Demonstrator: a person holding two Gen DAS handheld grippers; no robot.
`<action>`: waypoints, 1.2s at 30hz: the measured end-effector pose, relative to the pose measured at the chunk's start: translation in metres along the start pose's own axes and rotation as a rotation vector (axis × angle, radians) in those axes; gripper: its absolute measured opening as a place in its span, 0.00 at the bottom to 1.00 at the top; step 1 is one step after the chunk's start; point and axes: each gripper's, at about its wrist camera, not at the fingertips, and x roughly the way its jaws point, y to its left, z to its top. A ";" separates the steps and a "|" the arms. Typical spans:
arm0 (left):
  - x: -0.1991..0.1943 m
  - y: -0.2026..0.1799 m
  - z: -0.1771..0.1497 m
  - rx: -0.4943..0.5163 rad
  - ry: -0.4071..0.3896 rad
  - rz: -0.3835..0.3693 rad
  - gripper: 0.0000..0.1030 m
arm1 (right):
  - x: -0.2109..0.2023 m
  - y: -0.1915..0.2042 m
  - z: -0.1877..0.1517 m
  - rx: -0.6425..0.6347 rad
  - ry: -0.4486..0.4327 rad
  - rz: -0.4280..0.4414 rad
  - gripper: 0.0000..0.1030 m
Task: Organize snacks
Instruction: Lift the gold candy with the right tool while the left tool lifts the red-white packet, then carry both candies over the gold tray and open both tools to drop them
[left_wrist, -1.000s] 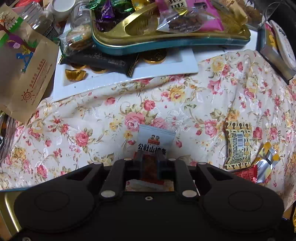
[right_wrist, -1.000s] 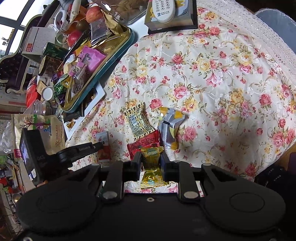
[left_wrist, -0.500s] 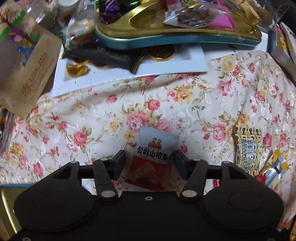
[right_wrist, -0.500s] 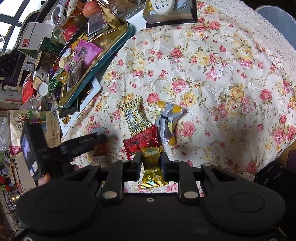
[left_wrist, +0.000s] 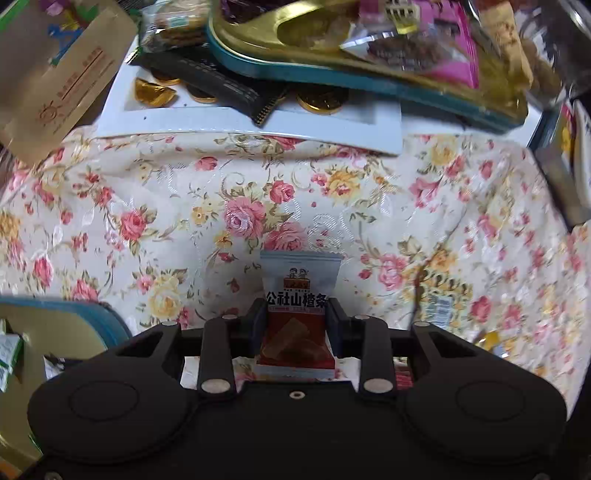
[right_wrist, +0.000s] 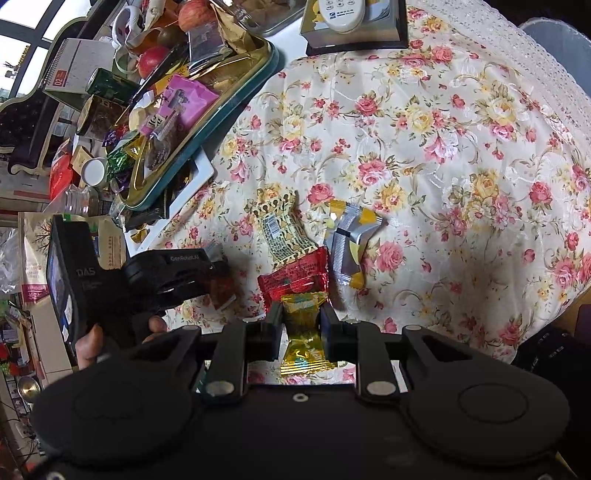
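**A:** Status on the hawthorn strip packet (left_wrist: 297, 314)?

**B:** Sitting between the fingers of the left gripper (left_wrist: 296, 321), both pads pressed to its sides. Looks clamped. Its blue-white top sticks out ahead of the fingertips, and it appears clear of the floral tablecloth (left_wrist: 258, 192) below, though that's a judgement.

**A:** Right side?

**B:** Right gripper (right_wrist: 301, 325) is narrow, pinched on a yellow candy (right_wrist: 303, 332) at its waist. Just ahead of the tips: red packet (right_wrist: 295, 275), then the patterned beige packet (right_wrist: 279, 229), with the silver-yellow wrapper (right_wrist: 349, 240) ahead and to the right. All three loose on the cloth.

**A:** So which step?

**B:** Pick done on both, transport pending, I'd say. Each tool carries one snack.

**A:** Drop targets?

**B:** From the left gripper: gold tray with teal rim (left_wrist: 332, 70), far ahead, already heaped with wrapped snacks. A second teal-rimmed tray (left_wrist: 96, 317) is close on its left, just beside the tool body. Can't tell which is intended.

**A:** Next move needs what?

**B:** Keep both clamps closed, carry to a tray, get over the rim before opening. The far one rests on a white tray (left_wrist: 258, 125) of gold foil coins (left_wrist: 321, 99), so approach high. The candy is held at the thin twist, so it could slip.

**A:** Remaining?

**B:** Three packets on the cloth, at least.
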 end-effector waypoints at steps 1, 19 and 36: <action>-0.006 0.002 0.000 -0.010 -0.006 -0.003 0.41 | -0.001 0.001 0.000 -0.003 -0.002 0.002 0.22; -0.133 0.063 -0.051 0.019 -0.234 0.081 0.41 | -0.002 0.046 -0.020 -0.101 -0.015 0.039 0.22; -0.158 0.198 -0.094 -0.155 -0.248 0.157 0.42 | 0.029 0.133 -0.079 -0.364 -0.005 0.118 0.22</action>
